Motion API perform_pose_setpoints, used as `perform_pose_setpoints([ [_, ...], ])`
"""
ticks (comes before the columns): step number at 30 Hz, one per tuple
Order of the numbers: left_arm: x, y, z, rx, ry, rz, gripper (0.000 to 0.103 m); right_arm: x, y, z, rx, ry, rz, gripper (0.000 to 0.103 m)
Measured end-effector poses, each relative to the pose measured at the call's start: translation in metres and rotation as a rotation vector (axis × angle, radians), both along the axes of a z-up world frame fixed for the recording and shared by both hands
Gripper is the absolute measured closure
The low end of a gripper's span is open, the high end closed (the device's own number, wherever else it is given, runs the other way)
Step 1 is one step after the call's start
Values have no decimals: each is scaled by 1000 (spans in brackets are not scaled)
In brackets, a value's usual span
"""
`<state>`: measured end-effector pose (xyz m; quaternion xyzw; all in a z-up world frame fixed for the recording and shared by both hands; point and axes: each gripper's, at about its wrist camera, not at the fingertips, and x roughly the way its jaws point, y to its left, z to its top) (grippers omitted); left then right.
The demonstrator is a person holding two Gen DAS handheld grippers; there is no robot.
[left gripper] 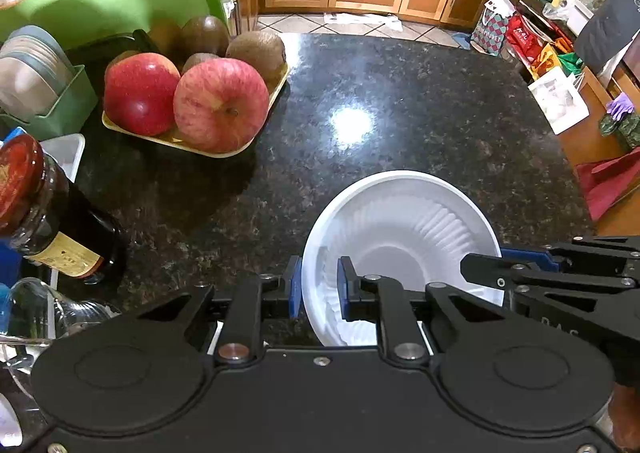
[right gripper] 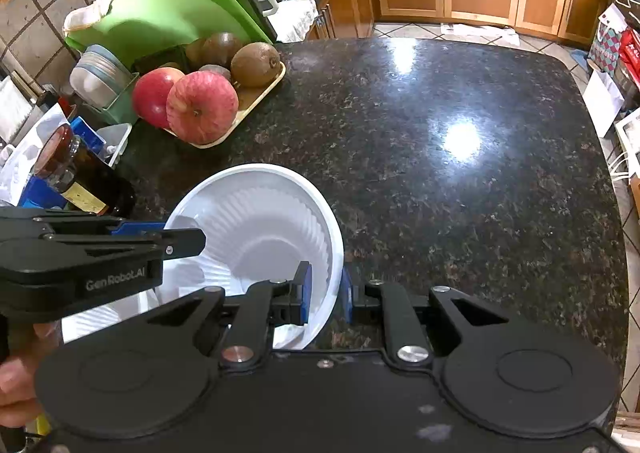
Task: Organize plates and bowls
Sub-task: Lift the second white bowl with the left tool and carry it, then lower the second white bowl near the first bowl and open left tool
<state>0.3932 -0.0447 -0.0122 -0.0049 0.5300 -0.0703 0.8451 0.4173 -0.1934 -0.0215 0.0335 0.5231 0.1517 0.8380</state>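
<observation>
Pinching the white bowl (left gripper: 404, 237) rim, both hand-held grippers (left gripper: 319, 287) (right gripper: 326, 289); fruit tray (left gripper: 256, 125), jar (left gripper: 52, 221) nearby.

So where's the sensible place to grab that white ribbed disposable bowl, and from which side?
By its thin rim, one finger inside and one outside. The white ribbed disposable bowl is wide and shallow, too broad to span. The left gripper straddles the left rim and the right gripper the right rim, both coming from the near side, where nothing blocks; the brown sauce bottle crowds the left.
</observation>
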Motion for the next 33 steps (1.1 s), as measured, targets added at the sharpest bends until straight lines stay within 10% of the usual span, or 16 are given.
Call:
perform_pose_setpoints([
  [33, -137, -43, 67, -9, -132, -242, 79, -198, -51, 85, -14, -196, -222, 85],
])
